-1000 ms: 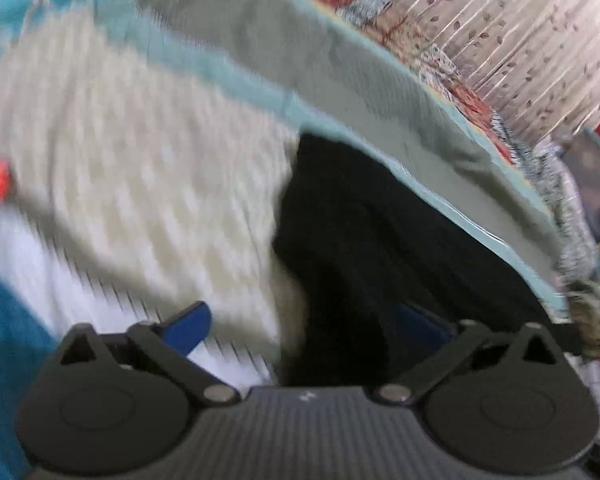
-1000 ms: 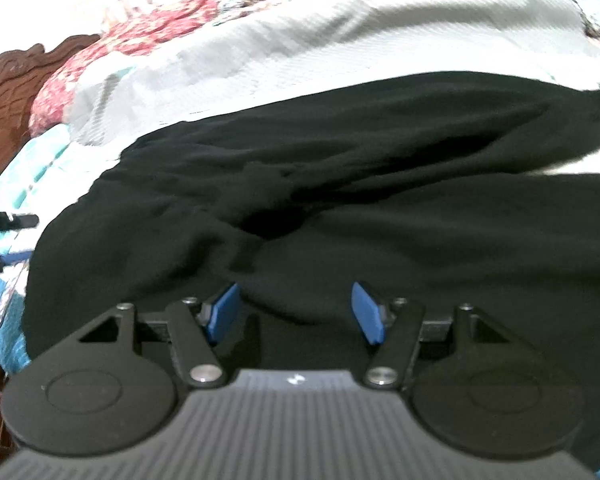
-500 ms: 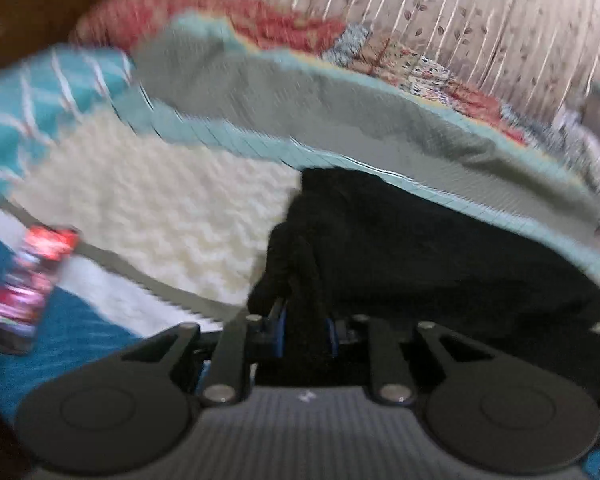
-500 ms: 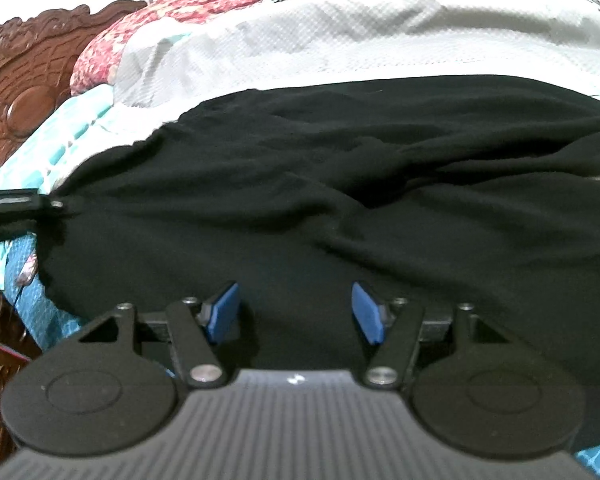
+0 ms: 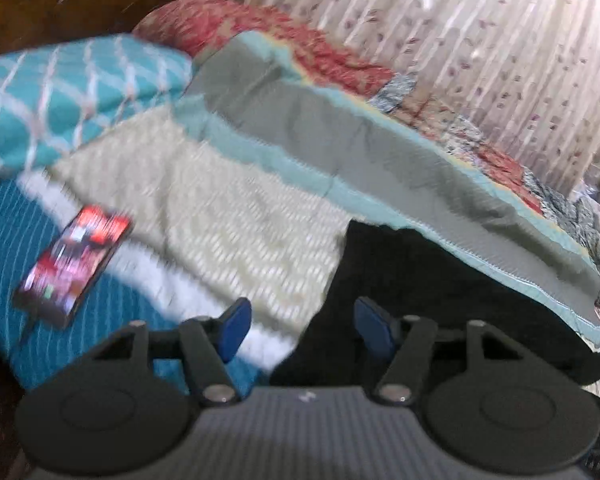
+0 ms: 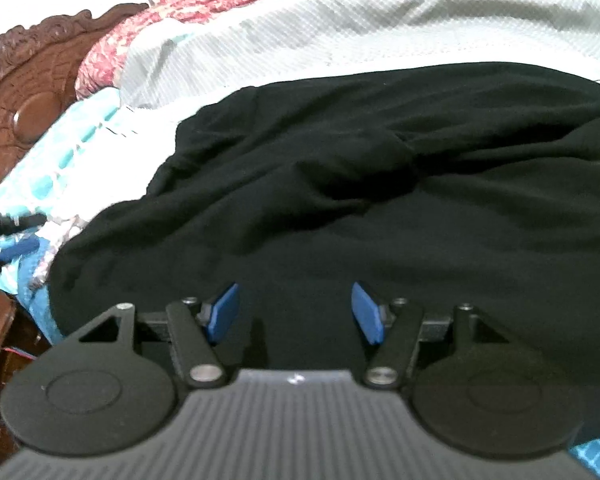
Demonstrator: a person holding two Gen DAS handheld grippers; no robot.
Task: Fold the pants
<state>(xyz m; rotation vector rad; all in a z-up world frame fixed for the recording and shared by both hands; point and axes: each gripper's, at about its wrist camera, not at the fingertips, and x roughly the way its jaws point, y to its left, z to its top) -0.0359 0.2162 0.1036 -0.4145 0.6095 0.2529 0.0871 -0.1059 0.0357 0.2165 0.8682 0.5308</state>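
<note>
From the left wrist view, the left gripper (image 5: pixel 298 326) has its blue pads apart, the jaws having just been opening, and nothing is pinched between them; the near edge of the black pants (image 5: pixel 432 280) lies just beyond and to the right of the gap, with the right pad over the cloth and the left pad over the pale bedspread (image 5: pixel 220 216). A lit phone (image 5: pixel 74 262) lies on the teal sheet well to the left, clear of the work. The view is blurred, so I cannot tell whether this edge is a hem or a waistband. Over in the right wrist view, the right gripper (image 6: pixel 296 314) also stands with its pads apart and empty, low over the pants (image 6: pixel 380 208), which spread wide across the bed in soft rumpled ridges, with a deep crease near the middle. I judge the fabric to be light, limp and a little stretchy, not slippery or fragile: it should sag and bunch when lifted, so a single-point pinch would drag it into a heap. Better holds look to be the outer edge or corners, one per gripper, taken through both layers and kept taut.
</note>
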